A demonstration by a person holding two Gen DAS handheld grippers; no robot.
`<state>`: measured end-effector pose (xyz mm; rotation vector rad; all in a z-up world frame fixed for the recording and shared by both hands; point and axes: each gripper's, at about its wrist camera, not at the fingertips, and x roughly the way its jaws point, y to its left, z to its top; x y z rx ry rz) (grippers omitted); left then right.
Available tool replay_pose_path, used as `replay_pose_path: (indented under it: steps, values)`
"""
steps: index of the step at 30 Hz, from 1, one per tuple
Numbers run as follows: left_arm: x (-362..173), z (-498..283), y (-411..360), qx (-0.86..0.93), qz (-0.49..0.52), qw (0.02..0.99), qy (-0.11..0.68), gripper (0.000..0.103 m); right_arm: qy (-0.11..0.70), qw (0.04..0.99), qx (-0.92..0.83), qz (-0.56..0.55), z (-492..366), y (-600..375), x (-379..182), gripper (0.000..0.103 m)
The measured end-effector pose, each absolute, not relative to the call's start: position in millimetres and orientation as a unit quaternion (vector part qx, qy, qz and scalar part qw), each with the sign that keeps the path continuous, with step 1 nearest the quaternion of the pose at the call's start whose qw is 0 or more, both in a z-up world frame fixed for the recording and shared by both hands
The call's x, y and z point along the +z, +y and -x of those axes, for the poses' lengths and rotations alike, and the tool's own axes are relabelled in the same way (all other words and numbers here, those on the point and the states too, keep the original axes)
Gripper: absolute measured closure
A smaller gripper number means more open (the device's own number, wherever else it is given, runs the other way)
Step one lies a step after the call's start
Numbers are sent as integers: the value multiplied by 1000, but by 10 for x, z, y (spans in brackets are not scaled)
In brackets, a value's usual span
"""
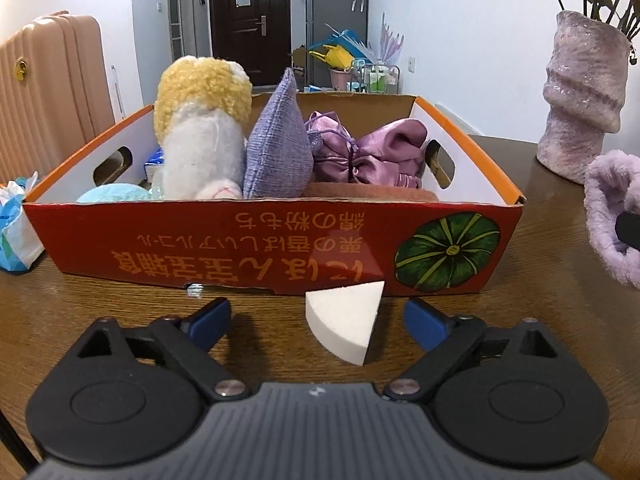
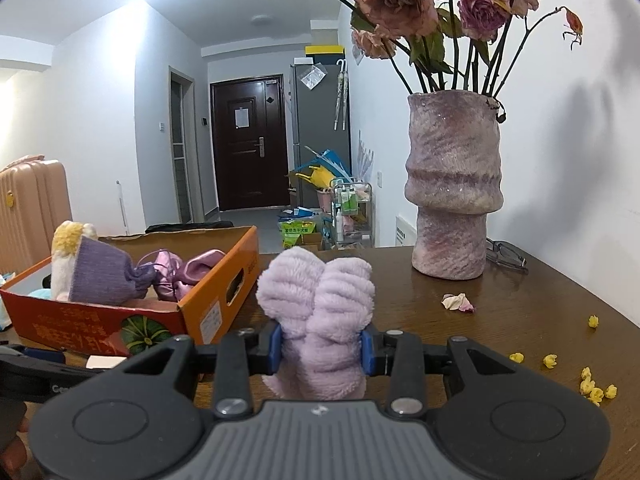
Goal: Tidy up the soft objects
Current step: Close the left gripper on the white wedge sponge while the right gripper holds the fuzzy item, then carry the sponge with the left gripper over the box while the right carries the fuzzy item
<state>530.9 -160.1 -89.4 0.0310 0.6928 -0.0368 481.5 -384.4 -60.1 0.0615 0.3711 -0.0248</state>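
Place: a lived-in home, hallway beyond the fingers.
Evidence: dark entry door [image 2: 250,152], pink suitcase [image 1: 52,92] far left of the fingers, vase [image 2: 454,188] of dried roses on wooden table [image 2: 520,300].

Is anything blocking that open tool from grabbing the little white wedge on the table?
Nothing visible. The wedge lies on the bare table between the left tool's spread fingers, nearer the right one. The box stands just behind it, not in the path.
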Motion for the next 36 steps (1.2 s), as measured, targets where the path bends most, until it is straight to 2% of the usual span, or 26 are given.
replay_pose_path:
  steps: [4, 7, 9, 15, 21, 36]
  values:
    - [-902, -5350, -1603, -22, -15, 939, 343, 21, 187, 982, -13, -31, -4832, -3847, -605, 67]
    - [-900, -5360, -1613, -29, -18, 940, 340, 34, 187, 982, -12, -30, -4833, -3840, -610, 67]
    - [-894, -5344, -1630, -32, -21, 941, 336, 48, 188, 982, -12, -30, -4835, -3837, -609, 67]
    - [-873, -5310, -1640, -33, -24, 943, 329, 67, 191, 981, -13, -29, -4839, -3828, -621, 67]
    - [-855, -5286, -1612, -36, -20, 944, 327, 71, 191, 981, -14, -27, -4840, -3825, -624, 67]
    - [-719, -5068, -1545, -39, -14, 958, 285, 72, 160, 987, -13, -7, -4692, -3663, -570, 67]
